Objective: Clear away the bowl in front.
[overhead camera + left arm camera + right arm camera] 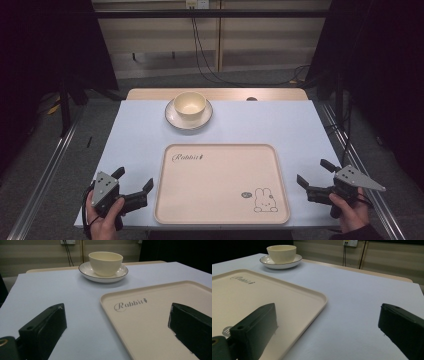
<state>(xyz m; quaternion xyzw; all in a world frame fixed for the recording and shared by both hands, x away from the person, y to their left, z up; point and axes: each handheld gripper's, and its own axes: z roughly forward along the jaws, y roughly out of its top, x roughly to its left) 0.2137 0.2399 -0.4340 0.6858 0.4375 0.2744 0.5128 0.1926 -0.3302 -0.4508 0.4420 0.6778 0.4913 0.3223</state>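
Both tools, left (pixel 135 187) and right (pixel 314 172), sit spread and empty beside the tray (pixel 222 216). Bowl (pixel 190 104) on saucer (pixel 176 120) lies far across the table (pixel 135 130), at one o'clock from the left tool, eleven from the right, slightly nearer the left.

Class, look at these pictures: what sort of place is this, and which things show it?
Probably a recording workspace, not a dining room: a table inside a metal frame, dark curtains, wall cables.

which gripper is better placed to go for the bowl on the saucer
Left, by a small margin. The bowl on its saucer sits left of the table's middle, nearer the left gripper than the right gripper. Both are open, empty and flank the tray.
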